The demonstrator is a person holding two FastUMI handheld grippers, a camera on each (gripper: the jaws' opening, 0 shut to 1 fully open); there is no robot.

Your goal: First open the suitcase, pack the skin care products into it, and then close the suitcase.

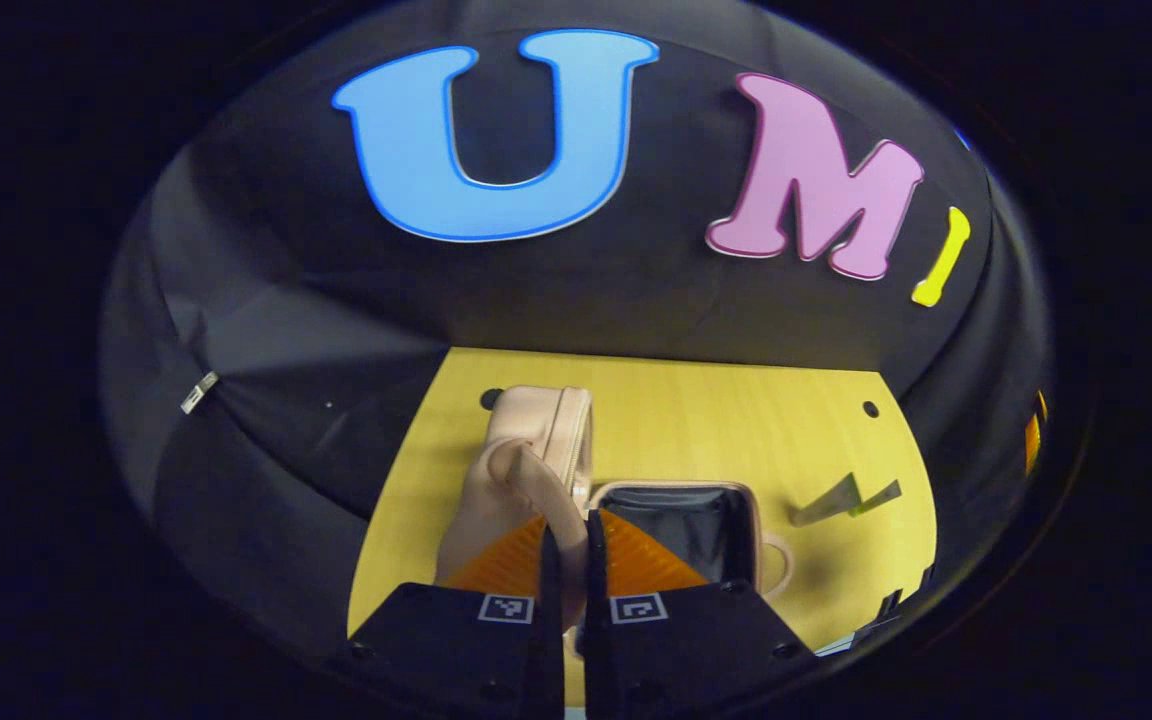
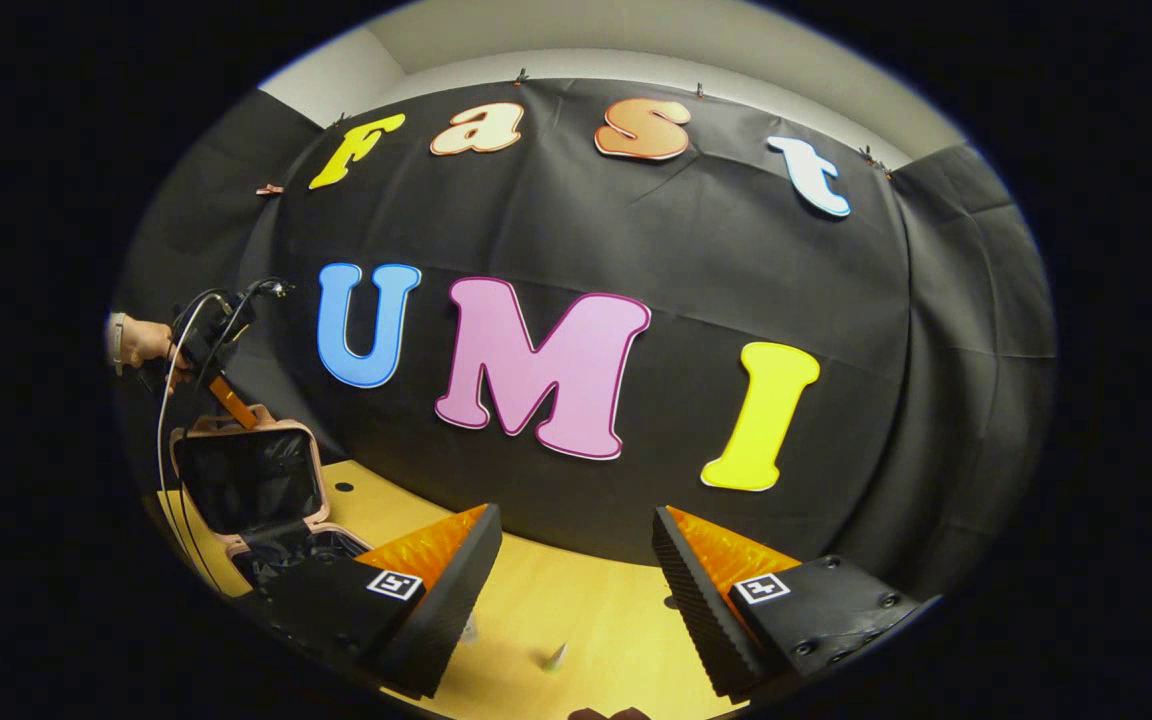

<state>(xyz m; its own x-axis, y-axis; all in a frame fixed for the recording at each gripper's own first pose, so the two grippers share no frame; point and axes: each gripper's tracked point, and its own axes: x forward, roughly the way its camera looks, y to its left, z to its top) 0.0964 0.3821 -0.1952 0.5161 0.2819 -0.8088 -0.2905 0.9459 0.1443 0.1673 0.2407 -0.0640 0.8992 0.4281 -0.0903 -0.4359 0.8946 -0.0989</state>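
In the left gripper view, the left gripper [image 1: 568,560] has its two fingers drawn almost together on the curved carry handle [image 1: 536,490] of the small pale-pink hard-shell suitcase [image 1: 536,440]; they appear to pinch that strap, which would explain why the lid stands raised rather than lying flat. Just beyond the fingertips the lower half of the case shows its dark fabric lining [image 1: 681,530], open and ready to take things. The case sits toward the near left part of the light wooden tabletop [image 1: 716,420], well short of the far edge. A slim grey-green piece [image 1: 841,500] lies to its right, toward the right edge; whether it is one of the skin care products I cannot tell.

In the right gripper view, the right gripper [image 2: 576,560] hangs with fingers spread wide and nothing between them, presumably free to fetch items. Farther off at the left, a hand [image 2: 141,345] holds the other tool above the upright lid [image 2: 248,478], keeping it propped.
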